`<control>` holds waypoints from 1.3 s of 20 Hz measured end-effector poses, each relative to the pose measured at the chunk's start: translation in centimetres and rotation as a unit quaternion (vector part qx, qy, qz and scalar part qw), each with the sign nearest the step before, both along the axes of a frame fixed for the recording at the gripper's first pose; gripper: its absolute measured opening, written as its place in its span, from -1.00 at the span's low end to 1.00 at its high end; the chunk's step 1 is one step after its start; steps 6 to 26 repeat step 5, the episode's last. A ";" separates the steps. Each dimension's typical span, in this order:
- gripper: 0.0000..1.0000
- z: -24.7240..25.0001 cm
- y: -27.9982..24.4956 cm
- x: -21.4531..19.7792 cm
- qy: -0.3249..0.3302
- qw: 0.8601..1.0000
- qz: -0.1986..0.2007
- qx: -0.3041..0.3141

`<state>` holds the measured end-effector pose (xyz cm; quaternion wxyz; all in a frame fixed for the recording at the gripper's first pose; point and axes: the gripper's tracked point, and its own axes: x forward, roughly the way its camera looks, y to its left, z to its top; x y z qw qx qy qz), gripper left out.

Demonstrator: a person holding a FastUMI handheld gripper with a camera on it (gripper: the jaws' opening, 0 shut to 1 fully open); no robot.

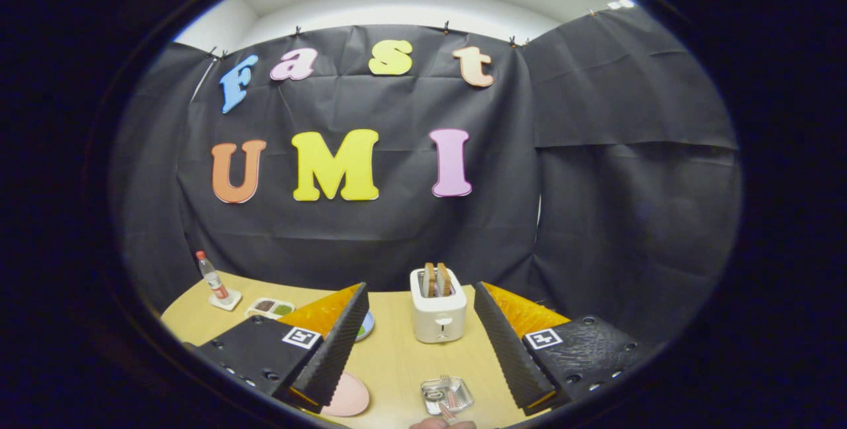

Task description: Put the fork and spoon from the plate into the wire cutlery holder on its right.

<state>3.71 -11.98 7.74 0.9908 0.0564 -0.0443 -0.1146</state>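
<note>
From the gripper view, the gripper [415, 356] hangs with fingers spread wide, empty. Between them lie the round pink plate [349, 396] and, rightward, the small wire cutlery holder [447, 394], cutlery seemingly inside. Descending carelessly could knock the white toaster [438, 313] beyond.

Light wood desk [397, 363] w/ curved far edge. On it: white toaster [438, 313] w/ two bread slices up top, beyond the open jaws; wire cutlery holder [447, 394] near front between the jaws, w/ cutlery in it; pink plate [349, 396] just left of holder. Far left: bottle [212, 277] upright on a small white pad, small tray [269, 308] beside it.
</note>
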 end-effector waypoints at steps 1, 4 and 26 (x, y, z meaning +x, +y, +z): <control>0.92 0.1 -0.2 -0.2 -0.002 1.000 -0.002 0.004; 0.92 -0.1 -0.2 -0.1 -0.003 1.000 -0.005 0.008; 0.92 0.1 -0.3 -0.1 -0.004 1.000 -0.005 0.006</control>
